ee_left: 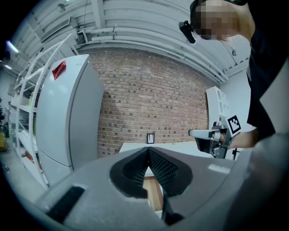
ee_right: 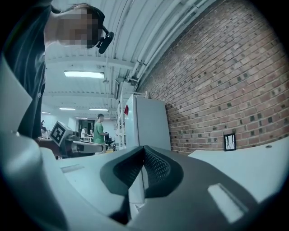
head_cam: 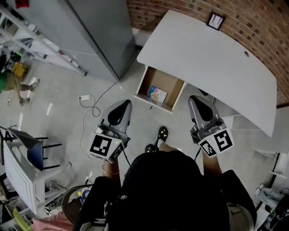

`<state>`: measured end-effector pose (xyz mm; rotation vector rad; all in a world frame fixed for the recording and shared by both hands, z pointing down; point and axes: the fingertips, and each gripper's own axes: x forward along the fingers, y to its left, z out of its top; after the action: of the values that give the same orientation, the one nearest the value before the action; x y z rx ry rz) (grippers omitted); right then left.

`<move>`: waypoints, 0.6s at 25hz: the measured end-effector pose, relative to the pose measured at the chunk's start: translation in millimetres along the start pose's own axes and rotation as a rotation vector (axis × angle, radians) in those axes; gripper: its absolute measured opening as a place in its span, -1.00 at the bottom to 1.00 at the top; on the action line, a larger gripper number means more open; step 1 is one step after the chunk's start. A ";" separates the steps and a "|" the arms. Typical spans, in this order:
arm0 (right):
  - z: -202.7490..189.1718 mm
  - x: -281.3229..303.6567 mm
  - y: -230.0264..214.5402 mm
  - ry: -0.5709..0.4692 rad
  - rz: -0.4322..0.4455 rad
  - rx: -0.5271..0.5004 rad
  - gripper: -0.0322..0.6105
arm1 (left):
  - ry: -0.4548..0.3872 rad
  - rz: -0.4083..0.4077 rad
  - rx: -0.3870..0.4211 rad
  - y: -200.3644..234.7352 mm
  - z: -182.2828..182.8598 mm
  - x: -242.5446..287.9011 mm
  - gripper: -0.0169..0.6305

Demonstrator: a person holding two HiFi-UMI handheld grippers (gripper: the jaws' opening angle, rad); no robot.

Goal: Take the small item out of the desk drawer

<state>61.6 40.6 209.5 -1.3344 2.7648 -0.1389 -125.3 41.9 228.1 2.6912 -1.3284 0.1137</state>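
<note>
The white desk (head_cam: 212, 58) has its wooden drawer (head_cam: 143, 85) pulled open towards me. Inside lies a small colourful flat packet (head_cam: 156, 94). My left gripper (head_cam: 127, 103) hovers just short of the drawer's front left corner, jaws shut and empty. My right gripper (head_cam: 192, 99) hangs off the drawer's right side under the desk edge, also shut with nothing in it. In the left gripper view the closed jaws (ee_left: 147, 152) point at the desk, the drawer's wood (ee_left: 152, 191) shows below them, and the right gripper (ee_left: 212, 135) is at the right. The right gripper view shows its shut jaws (ee_right: 143, 150).
A grey cabinet (head_cam: 90, 31) stands left of the desk against the brick wall (head_cam: 180, 6). A small framed picture (head_cam: 216, 20) sits on the desk's far edge. A power strip with cable (head_cam: 85, 97) lies on the floor; a chair (head_cam: 31, 149) is at the left.
</note>
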 end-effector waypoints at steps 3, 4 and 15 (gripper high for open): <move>-1.1 6.6 -17.4 -0.001 0.005 0.008 -0.87 | -0.005 -0.004 0.005 1.4 2.1 20.7 -0.95; -2.5 8.0 -23.4 0.002 0.006 0.011 -0.87 | -0.004 -0.004 0.004 1.2 2.6 27.5 -0.95; -25.0 14.7 -72.5 0.039 0.015 0.048 -0.87 | 0.072 -0.013 0.039 -0.8 -18.2 86.9 -0.95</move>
<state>106.4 -14.5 242.0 -1.3132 2.7836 -0.2319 -71.9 -22.9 257.2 2.6997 -1.3007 0.2345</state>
